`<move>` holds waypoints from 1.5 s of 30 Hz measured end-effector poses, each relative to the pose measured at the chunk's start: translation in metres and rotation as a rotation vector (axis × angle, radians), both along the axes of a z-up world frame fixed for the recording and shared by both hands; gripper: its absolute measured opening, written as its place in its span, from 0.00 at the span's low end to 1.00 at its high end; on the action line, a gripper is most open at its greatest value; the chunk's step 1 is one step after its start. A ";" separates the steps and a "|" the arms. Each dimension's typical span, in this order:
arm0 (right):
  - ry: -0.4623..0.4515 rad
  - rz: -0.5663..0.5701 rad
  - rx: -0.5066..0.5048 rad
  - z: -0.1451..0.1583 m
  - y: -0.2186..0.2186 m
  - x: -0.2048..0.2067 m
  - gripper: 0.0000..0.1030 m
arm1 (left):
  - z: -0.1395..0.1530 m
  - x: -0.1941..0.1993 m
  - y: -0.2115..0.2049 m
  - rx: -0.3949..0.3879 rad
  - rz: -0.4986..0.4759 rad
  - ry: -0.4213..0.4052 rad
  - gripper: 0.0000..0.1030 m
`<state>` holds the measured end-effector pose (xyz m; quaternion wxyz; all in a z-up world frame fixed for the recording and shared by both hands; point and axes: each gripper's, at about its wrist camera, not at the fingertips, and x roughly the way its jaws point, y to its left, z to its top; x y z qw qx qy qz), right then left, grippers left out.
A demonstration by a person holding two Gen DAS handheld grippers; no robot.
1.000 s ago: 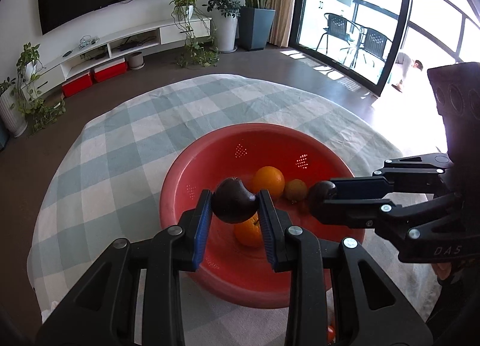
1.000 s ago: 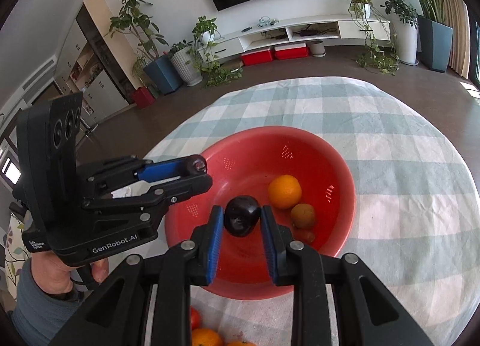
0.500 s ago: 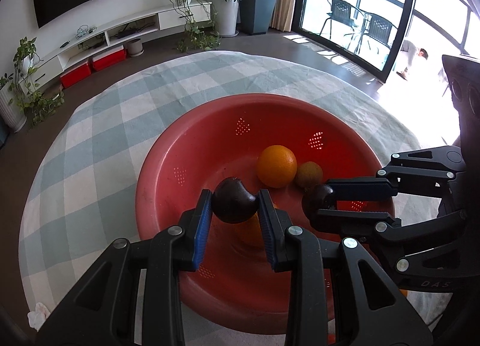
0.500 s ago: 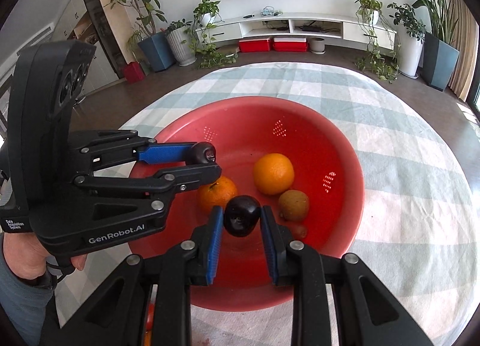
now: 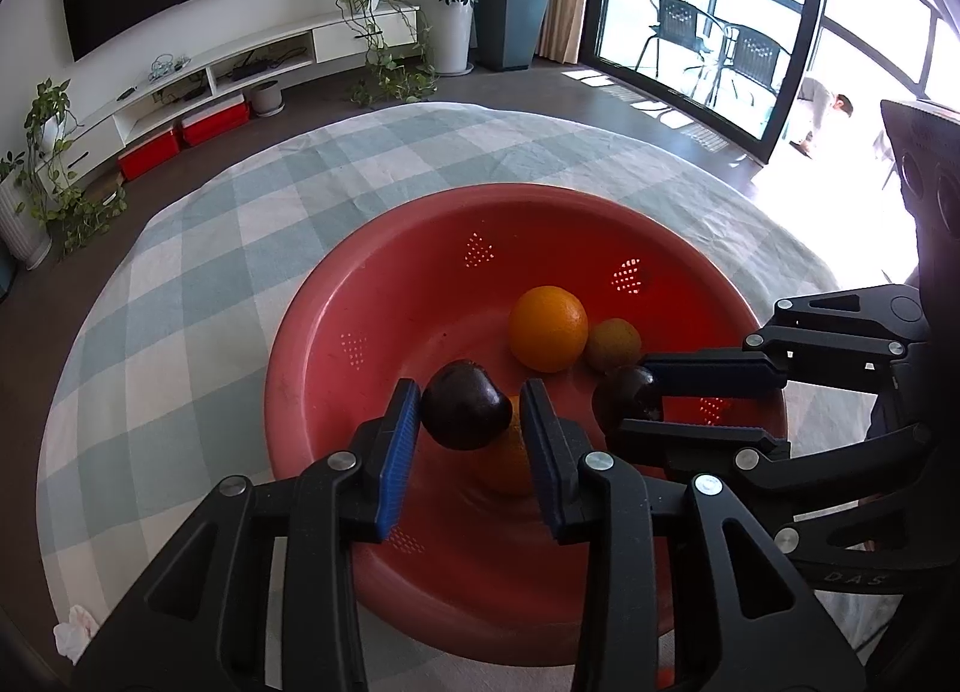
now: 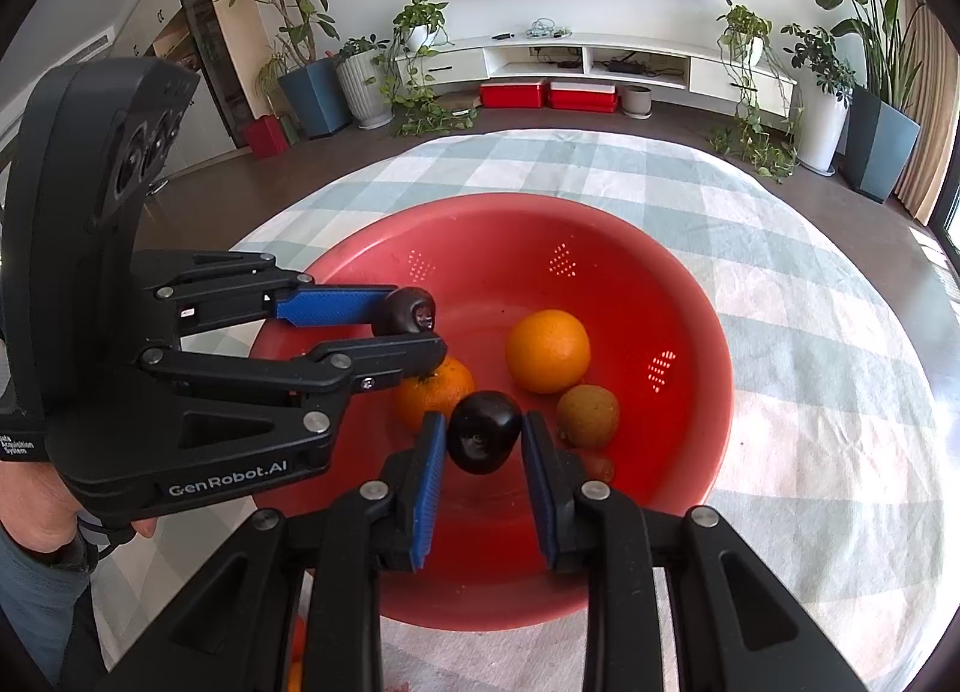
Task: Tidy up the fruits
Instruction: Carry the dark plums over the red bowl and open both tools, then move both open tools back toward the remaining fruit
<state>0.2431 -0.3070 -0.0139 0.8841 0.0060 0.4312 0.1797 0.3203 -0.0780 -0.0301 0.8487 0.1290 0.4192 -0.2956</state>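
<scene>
A red perforated bowl (image 5: 288,344) (image 6: 708,332) sits on the checked tablecloth and holds two oranges (image 5: 547,327) (image 6: 432,392), a brown kiwi (image 5: 612,343) (image 6: 587,415) and a small red fruit (image 6: 600,467). My left gripper (image 5: 471,398) (image 6: 429,323) hangs over the bowl's near left side. Its jaws are opening: a dark plum (image 5: 462,413) still touches the left pad, with a gap at the right pad. My right gripper (image 6: 483,428) (image 5: 630,398) is low over the bowl's middle, shut on a second dark plum (image 6: 485,431).
The round table's checked cloth (image 5: 180,284) surrounds the bowl. Loose orange and red fruit (image 6: 294,644) lie by the near edge, and a crumpled tissue (image 5: 75,620) lies at the front left. A person's hand (image 6: 36,518) holds the left gripper. Floor and plants lie beyond.
Both grippers sank toward the bowl, then held still. The left jaws have spread and its plum has come free of the right pad. The right grip is unchanged.
</scene>
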 end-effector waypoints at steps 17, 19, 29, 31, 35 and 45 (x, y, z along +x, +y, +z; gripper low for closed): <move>-0.094 -0.062 0.018 0.018 -0.016 -0.008 0.60 | 0.025 -0.009 0.026 -0.063 0.056 -0.069 0.84; -0.123 -0.070 0.043 0.022 -0.020 -0.009 0.67 | 0.031 -0.012 0.035 -0.080 0.065 -0.074 0.88; -0.177 -0.091 0.131 0.058 -0.035 -0.050 0.76 | 0.045 -0.074 0.069 -0.100 0.061 -0.077 0.95; -0.180 -0.100 0.142 0.063 -0.039 -0.069 0.77 | 0.038 -0.093 0.072 -0.104 0.048 -0.051 0.95; -0.135 -0.117 0.223 0.058 -0.051 -0.103 0.77 | 0.011 -0.131 0.072 -0.081 0.037 0.011 0.95; -0.009 -0.181 0.330 0.019 -0.068 -0.164 0.76 | -0.011 -0.223 0.054 -0.069 -0.079 0.052 0.95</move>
